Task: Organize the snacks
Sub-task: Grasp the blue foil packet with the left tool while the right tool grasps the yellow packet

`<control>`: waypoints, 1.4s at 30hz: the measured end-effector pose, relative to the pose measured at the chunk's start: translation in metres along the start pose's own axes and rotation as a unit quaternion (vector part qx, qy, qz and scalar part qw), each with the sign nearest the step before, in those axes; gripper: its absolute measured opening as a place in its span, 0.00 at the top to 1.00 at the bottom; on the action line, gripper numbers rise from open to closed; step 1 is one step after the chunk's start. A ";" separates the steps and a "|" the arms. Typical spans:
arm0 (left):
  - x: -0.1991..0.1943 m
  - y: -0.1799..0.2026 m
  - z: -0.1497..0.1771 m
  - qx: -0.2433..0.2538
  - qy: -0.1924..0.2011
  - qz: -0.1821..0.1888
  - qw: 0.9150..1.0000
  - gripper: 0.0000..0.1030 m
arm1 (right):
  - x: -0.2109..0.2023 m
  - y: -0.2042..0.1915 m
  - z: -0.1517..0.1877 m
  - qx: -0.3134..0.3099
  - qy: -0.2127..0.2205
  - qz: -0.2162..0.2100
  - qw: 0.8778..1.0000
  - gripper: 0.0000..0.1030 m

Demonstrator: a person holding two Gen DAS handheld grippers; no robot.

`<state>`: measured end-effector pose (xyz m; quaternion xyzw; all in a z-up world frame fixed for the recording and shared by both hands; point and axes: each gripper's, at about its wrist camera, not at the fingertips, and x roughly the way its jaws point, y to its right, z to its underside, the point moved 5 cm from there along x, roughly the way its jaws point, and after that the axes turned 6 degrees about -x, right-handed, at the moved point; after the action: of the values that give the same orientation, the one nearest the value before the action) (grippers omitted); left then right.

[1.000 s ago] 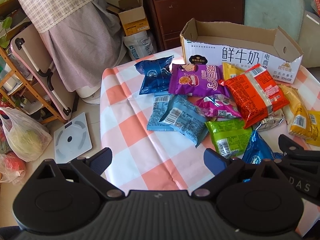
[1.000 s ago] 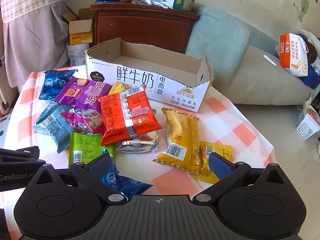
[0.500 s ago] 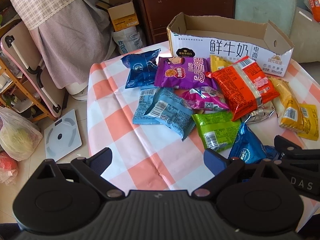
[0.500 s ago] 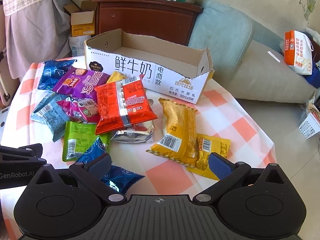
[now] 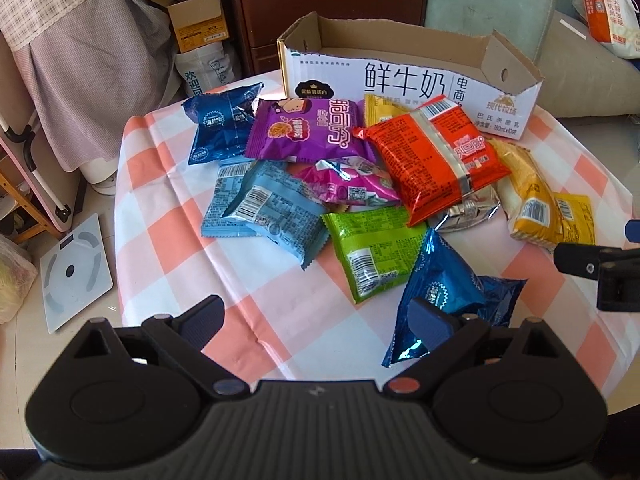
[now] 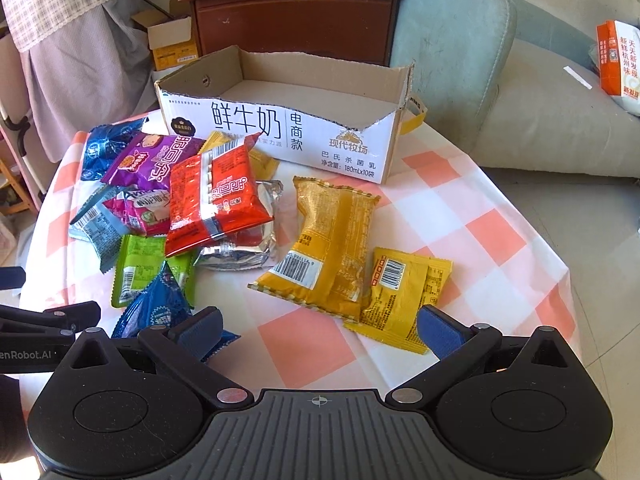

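Several snack packets lie in a pile on the checked tablecloth (image 5: 168, 184): red (image 5: 432, 160), purple (image 5: 308, 130), green (image 5: 372, 250), light blue (image 5: 272, 212), dark blue (image 5: 444, 292) and yellow (image 6: 328, 248). An open, empty cardboard box (image 5: 404, 84) stands behind them, also in the right wrist view (image 6: 280, 128). My left gripper (image 5: 320, 312) is open and empty above the near table edge, its right finger over the near dark blue packet. My right gripper (image 6: 320, 328) is open and empty, just before the small yellow packet (image 6: 400, 292).
A dark wooden cabinet (image 6: 292, 20) and a sofa with a blue cushion (image 6: 452, 52) stand behind the table. A small cardboard box (image 5: 196, 24), a cloth-covered stand (image 5: 80, 40) and a floor scale (image 5: 72, 268) are at the left. The table edge drops off at the right (image 6: 560, 280).
Both grippers have drawn back and risen, so the table and packets show from farther off and higher. The packets have not moved. Both grippers stay open.
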<state>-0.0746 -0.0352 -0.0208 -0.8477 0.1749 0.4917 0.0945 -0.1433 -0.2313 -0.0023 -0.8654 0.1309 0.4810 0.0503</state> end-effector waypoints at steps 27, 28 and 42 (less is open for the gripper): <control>0.005 0.099 0.019 0.088 0.033 0.128 0.987 0.05 | 0.051 0.075 -0.005 0.090 -0.057 0.054 0.993 0.09; 0.008 0.101 0.020 0.094 0.033 0.125 0.987 0.05 | 0.055 0.074 -0.004 0.089 -0.063 0.056 0.992 0.11; 0.023 0.060 0.019 0.055 0.033 0.061 0.996 0.14 | 0.068 0.042 0.005 0.041 -0.068 0.012 0.997 0.49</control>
<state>-0.1028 -0.0892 -0.0498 -0.8446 0.2562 0.4582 0.1052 -0.1252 -0.2820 -0.0606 -0.8264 0.1574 0.5334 0.0883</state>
